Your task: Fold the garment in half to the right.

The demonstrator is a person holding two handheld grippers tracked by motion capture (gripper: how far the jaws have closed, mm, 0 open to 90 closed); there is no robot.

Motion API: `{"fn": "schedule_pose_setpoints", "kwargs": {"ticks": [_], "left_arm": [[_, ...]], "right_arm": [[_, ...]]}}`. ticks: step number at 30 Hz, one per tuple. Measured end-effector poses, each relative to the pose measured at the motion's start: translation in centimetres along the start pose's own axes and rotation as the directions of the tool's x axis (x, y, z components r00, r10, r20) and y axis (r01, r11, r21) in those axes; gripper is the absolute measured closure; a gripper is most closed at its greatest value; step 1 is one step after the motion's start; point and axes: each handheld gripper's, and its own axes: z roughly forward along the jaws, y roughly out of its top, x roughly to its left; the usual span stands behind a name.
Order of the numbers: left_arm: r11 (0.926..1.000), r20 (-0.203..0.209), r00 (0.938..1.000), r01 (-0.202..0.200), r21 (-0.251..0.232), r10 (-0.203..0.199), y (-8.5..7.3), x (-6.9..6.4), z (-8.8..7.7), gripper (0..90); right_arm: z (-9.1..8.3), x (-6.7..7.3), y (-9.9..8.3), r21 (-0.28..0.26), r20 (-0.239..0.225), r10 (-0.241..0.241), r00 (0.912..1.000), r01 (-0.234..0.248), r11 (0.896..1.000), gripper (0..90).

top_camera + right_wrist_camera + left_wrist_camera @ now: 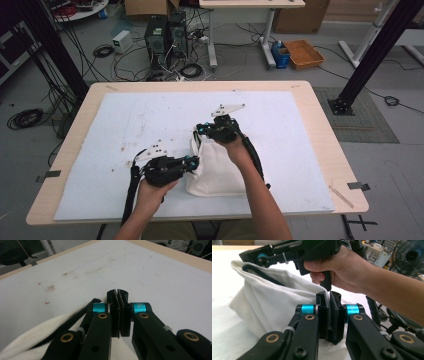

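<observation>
A white cloth bag (216,172) with a black strap (263,275) lies on the white mat near the table's front middle. My left gripper (196,161) is at the bag's left edge, and in the left gripper view (329,297) its jaws are shut on a fold of the white cloth (269,300). My right gripper (199,129) is above the bag's far left corner. Seen from the left gripper view, its tips (260,258) hold up the bag's top rim. In the right gripper view (117,295) the jaws are pressed together, with bag cloth (27,341) and strap (75,316) at lower left.
The white mat (145,112) covers most of the wooden table (320,130) and has small brown stains (50,288). Behind the table on the floor are computer towers (165,35), loose cables and an orange tray (303,53). A black frame post (372,55) stands at the right.
</observation>
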Motion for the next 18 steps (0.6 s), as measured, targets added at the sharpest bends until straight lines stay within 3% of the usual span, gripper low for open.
{"fn": "schedule_pose_setpoints", "kwargs": {"ticks": [8,18], "left_arm": [[0.9996,0.028,0.9996,-0.004,0.029,0.003,0.5,-0.6,3.1,85.5],[0.9973,0.065,0.9979,-0.014,0.072,0.009,0.6,-1.8,7.2,85.4]], "right_arm": [[-2.3,-1.7,-1.8,-0.014,0.05,0.032,0.9982,-0.032,0.999,90.0],[-5.6,-3.7,-4.2,-0.037,0.115,0.083,0.9899,-0.079,0.996,90.0]]}}
